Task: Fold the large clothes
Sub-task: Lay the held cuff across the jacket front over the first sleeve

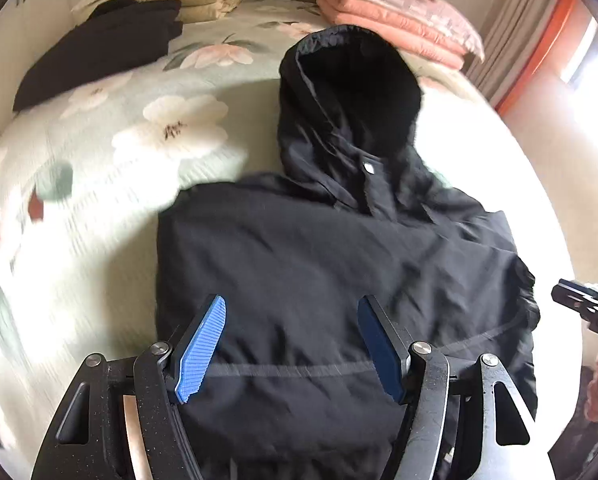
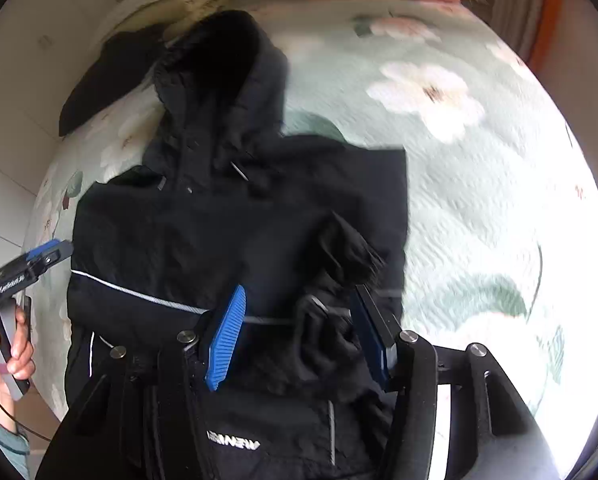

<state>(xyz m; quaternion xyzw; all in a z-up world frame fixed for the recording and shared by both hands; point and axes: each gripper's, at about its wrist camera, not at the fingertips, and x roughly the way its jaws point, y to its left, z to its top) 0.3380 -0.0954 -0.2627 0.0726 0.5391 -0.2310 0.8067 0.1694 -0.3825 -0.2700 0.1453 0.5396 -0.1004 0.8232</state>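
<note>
Covering the whole view, a pale green quilted bedspread with white flowers [image 1: 111, 184] leaves wide bare room left and right of the black hooded nylon jacket [image 1: 339, 264], which lies flat at its middle, hood toward the stacked pink folded blankets [image 1: 399, 12]. A dark folded garment [image 1: 99, 48] sits by the far-left edge. The left gripper [image 1: 291, 344] and right gripper [image 2: 299, 332] both hover over the jacket, jaws spread, gripping nothing.

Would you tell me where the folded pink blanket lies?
In the left wrist view, the folded pink blanket lies top right, just beyond the black jacket's hood.
</note>
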